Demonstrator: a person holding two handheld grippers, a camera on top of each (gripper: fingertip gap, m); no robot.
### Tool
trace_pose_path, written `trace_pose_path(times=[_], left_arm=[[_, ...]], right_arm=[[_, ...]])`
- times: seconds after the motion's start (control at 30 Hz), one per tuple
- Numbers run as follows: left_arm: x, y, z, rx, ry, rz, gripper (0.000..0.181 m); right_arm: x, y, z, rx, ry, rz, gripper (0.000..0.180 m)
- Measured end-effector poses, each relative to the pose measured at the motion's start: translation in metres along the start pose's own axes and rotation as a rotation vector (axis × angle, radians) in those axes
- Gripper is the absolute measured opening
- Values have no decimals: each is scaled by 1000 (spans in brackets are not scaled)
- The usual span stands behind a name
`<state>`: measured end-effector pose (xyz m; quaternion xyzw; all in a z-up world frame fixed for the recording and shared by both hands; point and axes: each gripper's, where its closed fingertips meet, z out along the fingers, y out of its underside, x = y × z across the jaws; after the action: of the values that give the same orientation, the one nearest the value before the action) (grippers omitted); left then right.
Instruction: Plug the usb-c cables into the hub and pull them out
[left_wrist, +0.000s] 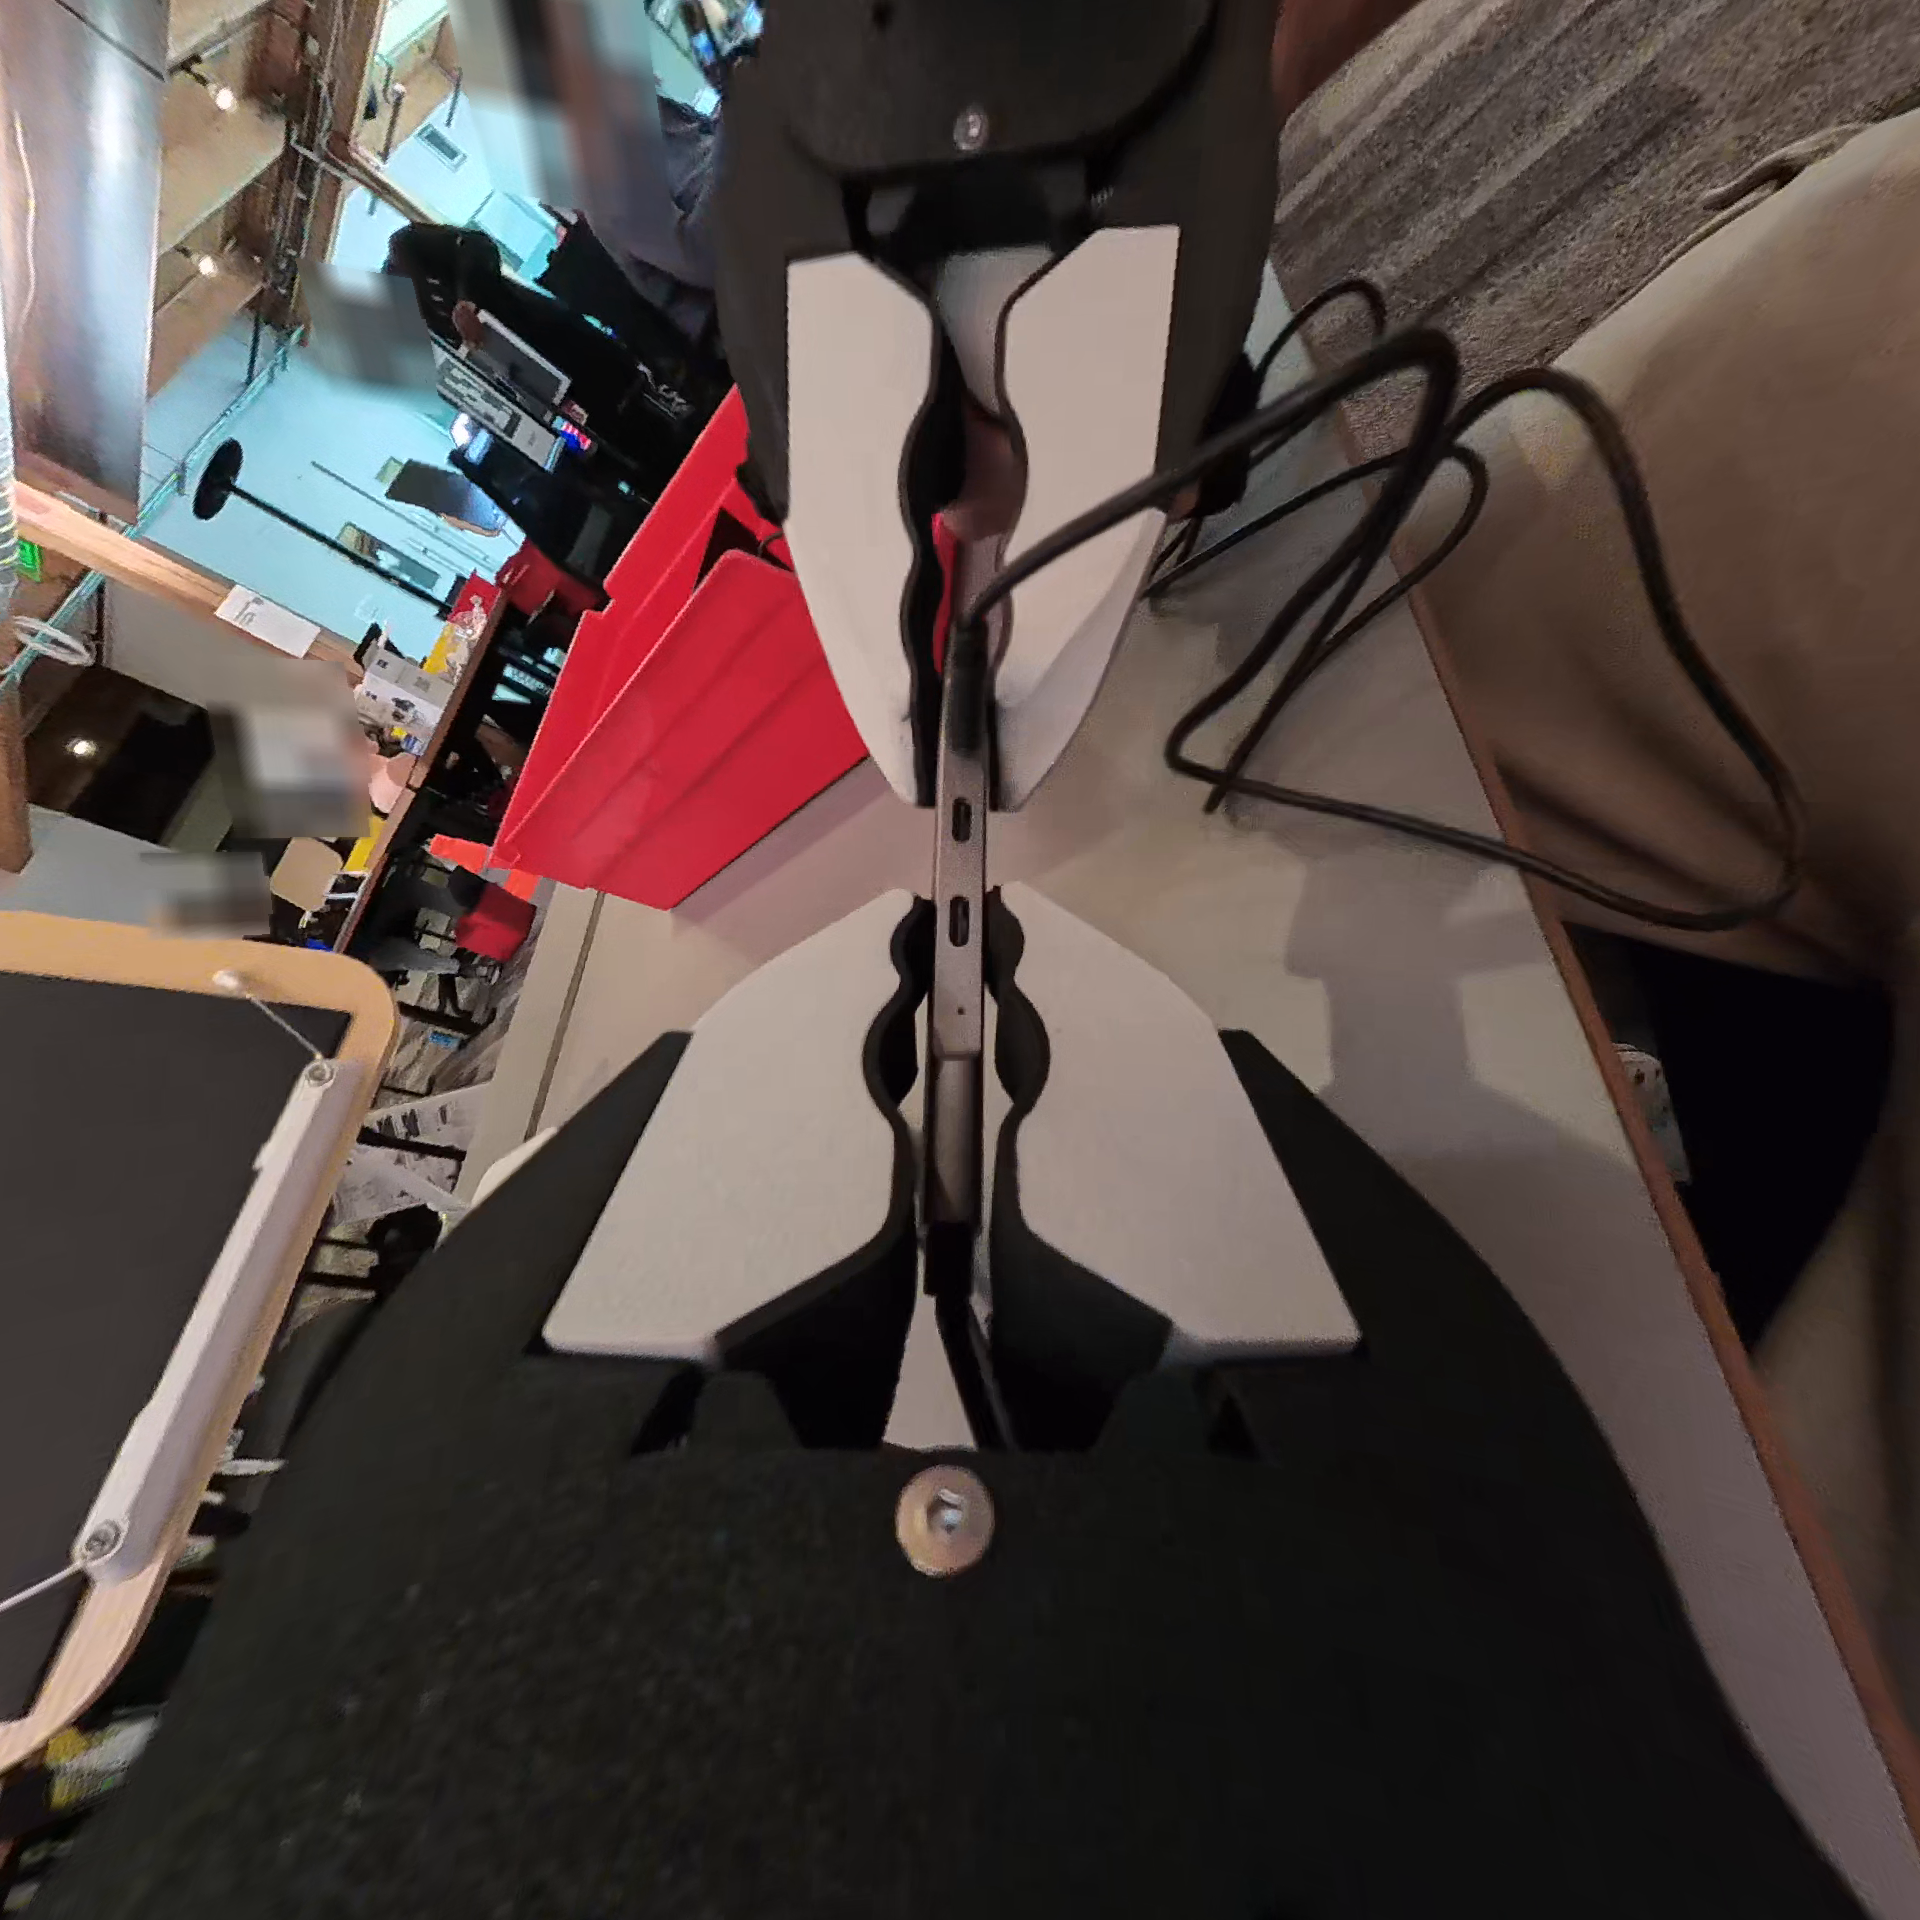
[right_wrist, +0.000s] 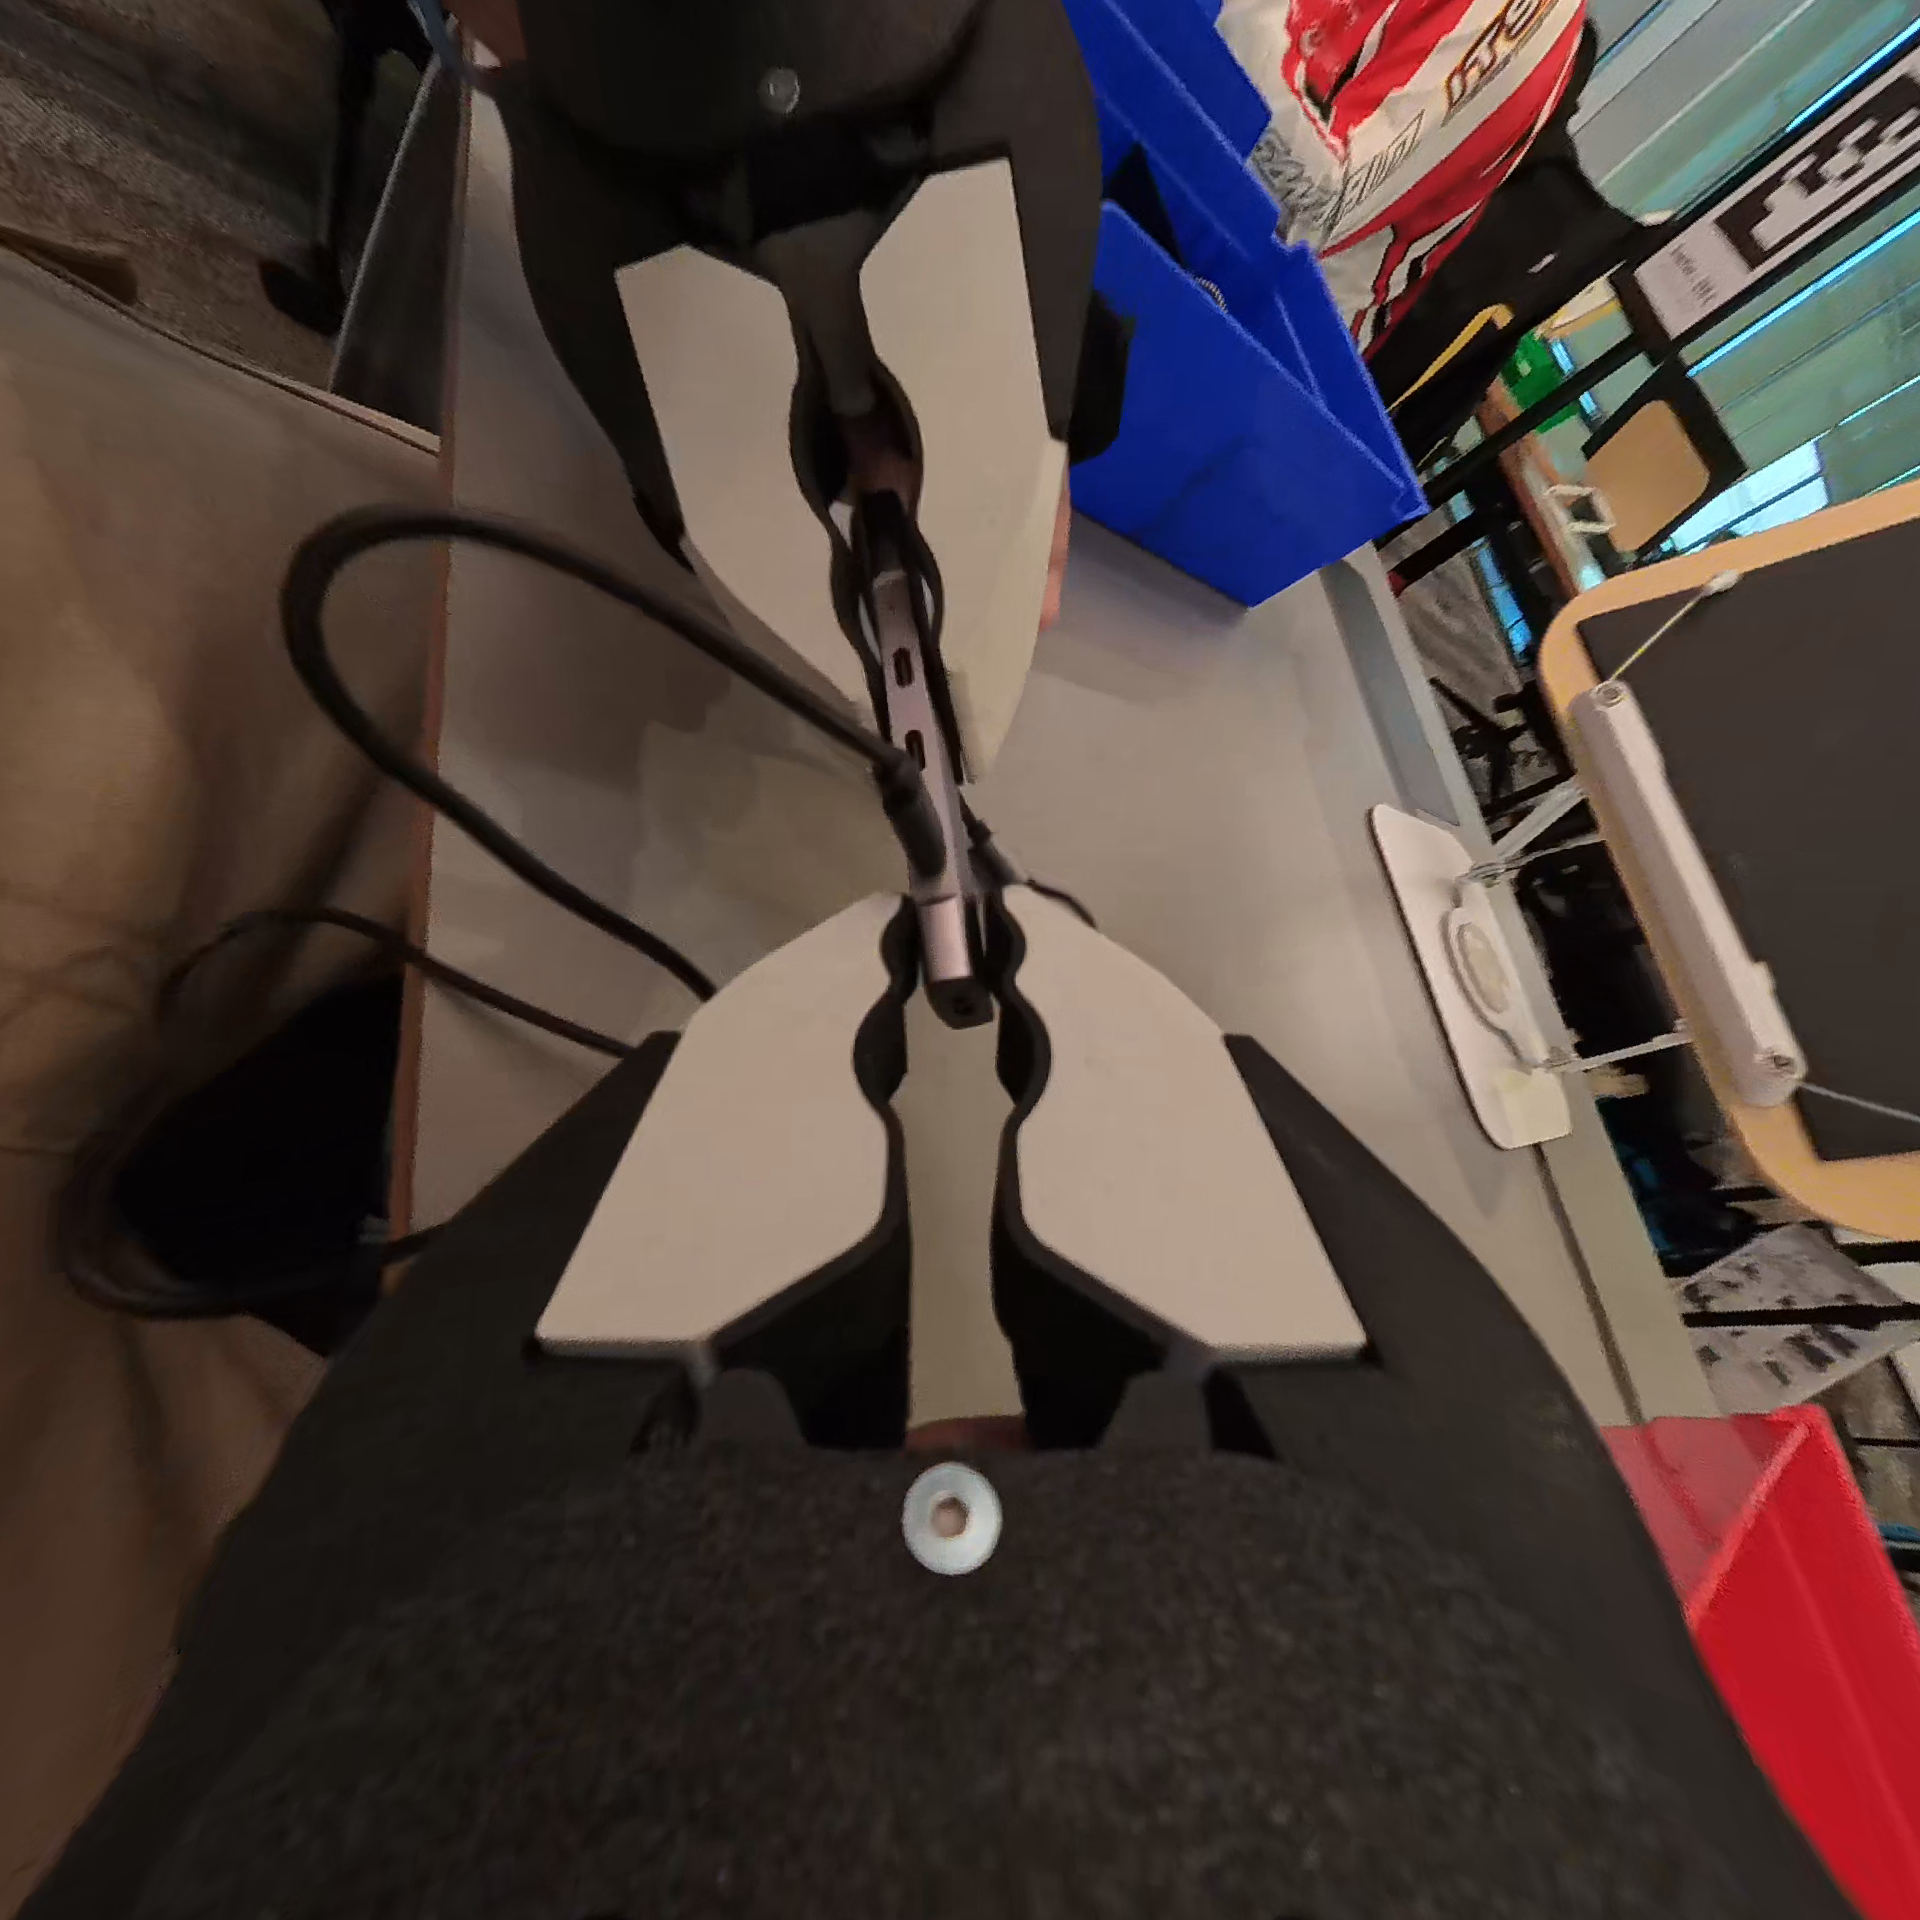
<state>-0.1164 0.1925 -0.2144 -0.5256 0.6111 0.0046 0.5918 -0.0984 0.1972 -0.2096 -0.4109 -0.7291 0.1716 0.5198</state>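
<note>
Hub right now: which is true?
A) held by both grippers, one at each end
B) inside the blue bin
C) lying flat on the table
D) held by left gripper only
A: the left gripper and right gripper each clamp an end of the hub.

Hub (left_wrist: 961, 966): brushed grey metal. Cable (left_wrist: 1558, 852): matt black rubbery. Desk (left_wrist: 1299, 987): smooth matt white. Bin (right_wrist: 1247, 436), upper right: glossy blue plastic.

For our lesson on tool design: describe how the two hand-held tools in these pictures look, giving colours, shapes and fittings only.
Both match. The left tool and right tool each have two broad, pale grey-white fingers tapering to tips, with wavy black-edged inner faces. The fingers sit in a black, rough-textured body with a silver screw and washer at its centre. No markings show.
</note>
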Motion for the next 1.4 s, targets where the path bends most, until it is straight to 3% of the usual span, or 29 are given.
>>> trace_pose_path(times=[0.1, 0.2, 0.3, 0.4, 0.47, 0.53, 0.67, 0.87, 1.0, 1.13, 1.4], left_arm=[[-8, 15, 6, -54, -20, -140, 11], [-33, 45, 1, -156, -114, -283, 18], [-68, 70, -24, -165, -259, -548, 9], [-76, 60, -30, -17, -182, -932, 19], [-67, 50, -19, 15, -91, -1062, 30], [-53, 44, -6, -21, -54, -1039, 37], [-41, 38, 12, -116, -74, -948, 35], [-38, 42, 19, -169, -100, -946, 12], [-32, 47, 18, -250, -75, -906, 10], [-30, 41, 15, -197, -1, -921, 10], [-22, 39, 17, -190, 56, -858, 10]], right_arm=[[9, 4, 9, -28, 21, 25, 11], [28, 17, 23, -120, 148, -66, 9], [56, 35, 32, -215, 313, -108, 9], [67, 51, 37, -311, 439, -190, 9], [65, 54, 41, -332, 470, -219, 9], [63, 52, 43, -338, 483, -228, 9], [59, 45, 48, -341, 484, -247, 9], [53, 37, 51, -355, 497, -272, 9], [45, 36, 52, -302, 463, -279, 9], [40, 28, 48, -158, 434, -278, 9], [37, 31, 47, -157, 410, -342, 9]])
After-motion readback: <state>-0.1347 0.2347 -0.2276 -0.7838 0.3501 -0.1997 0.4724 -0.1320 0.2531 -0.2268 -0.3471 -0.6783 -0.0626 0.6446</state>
